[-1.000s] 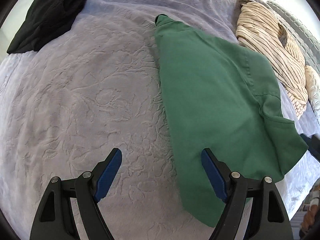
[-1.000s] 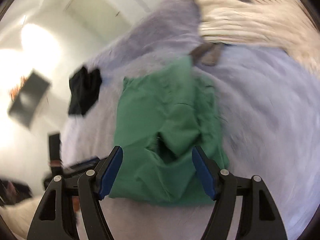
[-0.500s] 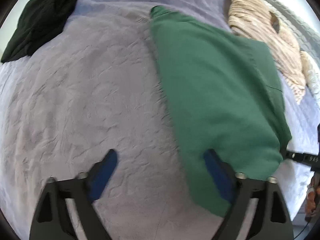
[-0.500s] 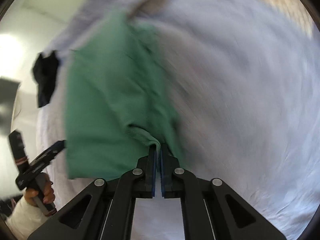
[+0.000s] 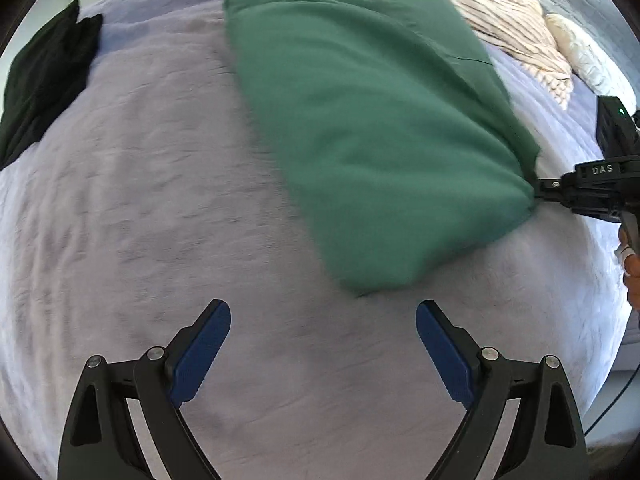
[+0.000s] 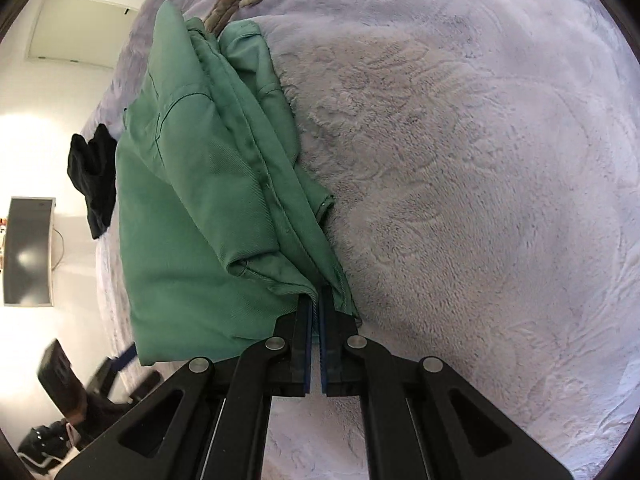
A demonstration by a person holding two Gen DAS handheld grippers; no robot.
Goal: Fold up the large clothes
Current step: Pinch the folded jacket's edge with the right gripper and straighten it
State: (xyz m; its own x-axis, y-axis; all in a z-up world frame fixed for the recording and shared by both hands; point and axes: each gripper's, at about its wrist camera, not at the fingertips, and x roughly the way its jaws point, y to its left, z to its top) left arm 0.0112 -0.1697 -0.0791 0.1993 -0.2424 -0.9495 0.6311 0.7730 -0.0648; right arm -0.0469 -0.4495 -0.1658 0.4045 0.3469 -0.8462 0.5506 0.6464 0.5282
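Green garment (image 5: 372, 128): it lies folded on the lilac bedspread (image 5: 152, 208), running from the far side of the bed toward you, with one near corner pinched.
Right gripper (image 6: 315, 300): your fingers are together and clamped on that corner of the green garment (seams and a hem bunch right at the tips); from the left wrist view you can see it biting the cloth at the right edge.
Left gripper (image 5: 323, 316): your fingers stand wide apart with nothing between them, only bare bedspread; the garment's nearest corner sits just beyond the tips.
Black garment (image 5: 44, 80): bunched at the far left of the bed, well apart from the green one.
Striped garment (image 5: 492, 12): cream with dark stripes, lying just past the green garment's far right edge.
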